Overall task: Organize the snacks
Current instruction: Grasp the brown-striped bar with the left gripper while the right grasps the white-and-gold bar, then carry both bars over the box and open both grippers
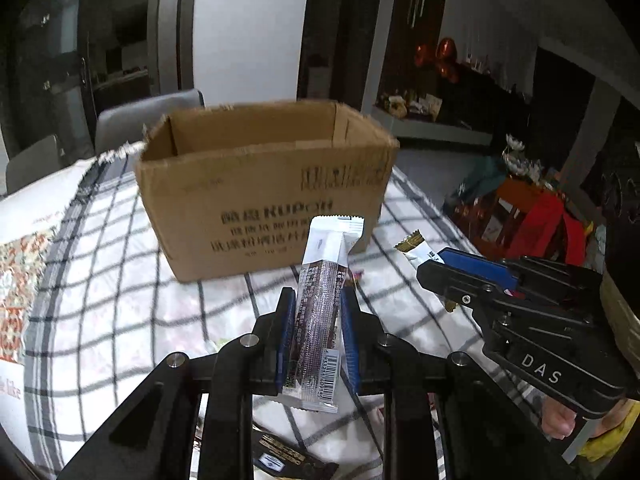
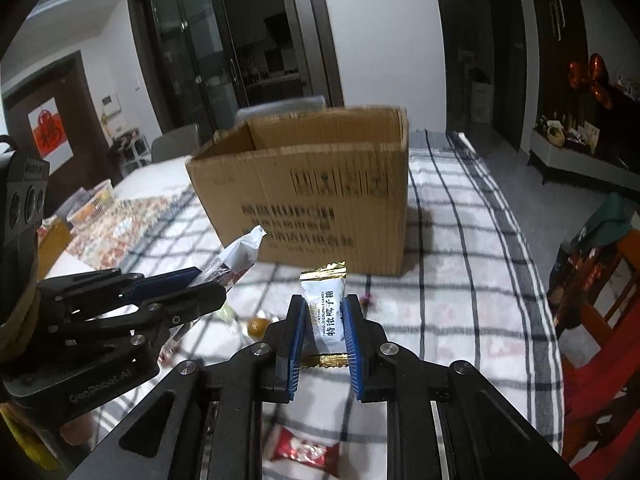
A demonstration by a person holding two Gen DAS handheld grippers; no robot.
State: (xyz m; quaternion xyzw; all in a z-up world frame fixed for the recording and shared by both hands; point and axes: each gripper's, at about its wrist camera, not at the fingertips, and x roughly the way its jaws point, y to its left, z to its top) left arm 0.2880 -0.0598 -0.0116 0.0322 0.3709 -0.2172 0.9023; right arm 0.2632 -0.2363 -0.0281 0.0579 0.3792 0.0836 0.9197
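Note:
An open cardboard box point(image 1: 264, 192) stands on the checked tablecloth point(image 1: 120, 280); it also shows in the right wrist view point(image 2: 312, 196). My left gripper point(image 1: 318, 300) is shut on a long white and brown snack bar point(image 1: 324, 292), held upright in front of the box. It shows at the left of the right wrist view point(image 2: 204, 284). My right gripper point(image 2: 325, 308) is shut on a small white candy packet with gold ends point(image 2: 326, 308), held above the cloth. It shows at the right of the left wrist view point(image 1: 436, 270).
Loose snacks lie on the cloth: a red wrapped candy point(image 2: 304, 450), small candies point(image 2: 256, 324), a dark packet point(image 1: 288, 456). A patterned cloth point(image 2: 124, 220) and a plastic container point(image 2: 94, 200) lie left. A red and orange chair point(image 2: 600, 320) stands right of the table.

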